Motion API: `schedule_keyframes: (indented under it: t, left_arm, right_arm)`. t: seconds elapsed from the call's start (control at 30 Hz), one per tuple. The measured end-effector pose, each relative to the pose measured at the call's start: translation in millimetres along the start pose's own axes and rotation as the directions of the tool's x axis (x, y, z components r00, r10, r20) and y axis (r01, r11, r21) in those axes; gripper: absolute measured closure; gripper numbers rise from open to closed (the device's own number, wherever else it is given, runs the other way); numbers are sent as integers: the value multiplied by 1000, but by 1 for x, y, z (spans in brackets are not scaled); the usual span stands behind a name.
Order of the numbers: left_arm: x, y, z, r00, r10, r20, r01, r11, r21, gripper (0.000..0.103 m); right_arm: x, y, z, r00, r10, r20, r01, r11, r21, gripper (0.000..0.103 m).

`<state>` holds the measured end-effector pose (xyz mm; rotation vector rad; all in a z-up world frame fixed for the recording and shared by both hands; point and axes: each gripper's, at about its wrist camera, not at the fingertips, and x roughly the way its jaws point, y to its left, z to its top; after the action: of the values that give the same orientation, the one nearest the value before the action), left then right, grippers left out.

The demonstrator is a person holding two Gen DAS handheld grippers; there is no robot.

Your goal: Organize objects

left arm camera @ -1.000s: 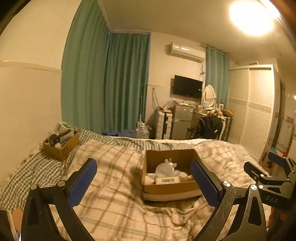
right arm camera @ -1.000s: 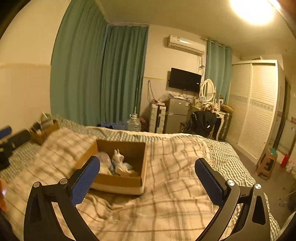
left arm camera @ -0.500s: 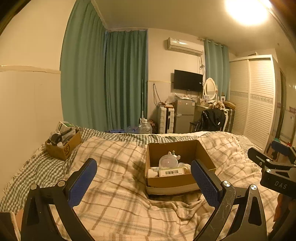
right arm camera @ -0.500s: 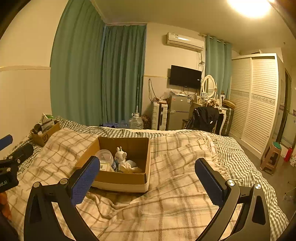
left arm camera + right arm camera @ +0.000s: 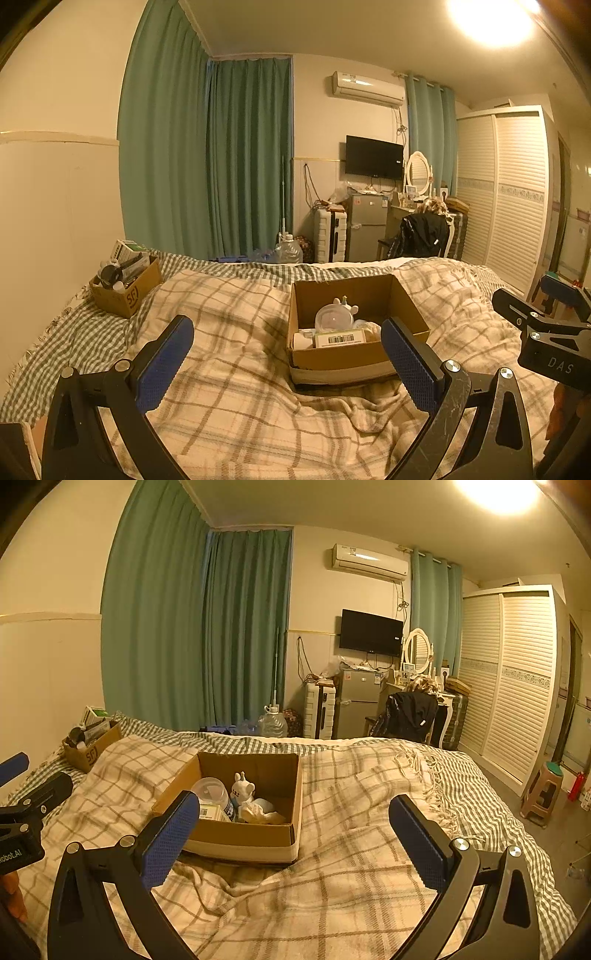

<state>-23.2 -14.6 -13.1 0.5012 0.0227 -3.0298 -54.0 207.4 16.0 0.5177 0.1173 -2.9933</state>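
An open cardboard box (image 5: 354,354) sits on the plaid bed blanket (image 5: 229,369). It holds a white unicorn figure (image 5: 345,304), a clear round lidded jar (image 5: 328,317) and a flat box with a barcode label (image 5: 340,338). The box also shows in the right wrist view (image 5: 243,838), with the figure (image 5: 242,788) and jar (image 5: 212,790) inside. My left gripper (image 5: 286,363) is open and empty, held above the blanket in front of the box. My right gripper (image 5: 295,842) is open and empty, to the right of the box.
A second, smaller cardboard box (image 5: 127,286) full of small items stands at the bed's far left by the wall. Beyond the bed are green curtains, a water jug (image 5: 288,251), a small fridge (image 5: 364,227), a chair with a black jacket (image 5: 421,230) and a white wardrobe. A stool (image 5: 543,788) stands on the floor at right.
Both views have tilted and risen a little, so the open box shows lower and fuller. Both grippers have stayed open and empty.
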Motion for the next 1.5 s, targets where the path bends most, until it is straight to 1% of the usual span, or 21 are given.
schedule_keyframes:
  t: [0.17,1.5]
  left_arm:
    - [1,0,-1,1000,-7,-5,7,1000,-14,0]
    - [0,-3,2,1000,-10,-9,10,1000,2,0]
  right_arm:
    - [-1,1,-1,1000,1,-2,-1,1000,0,0]
    - [3,4,-3,1000,2,-18,-2,1000,-6,1]
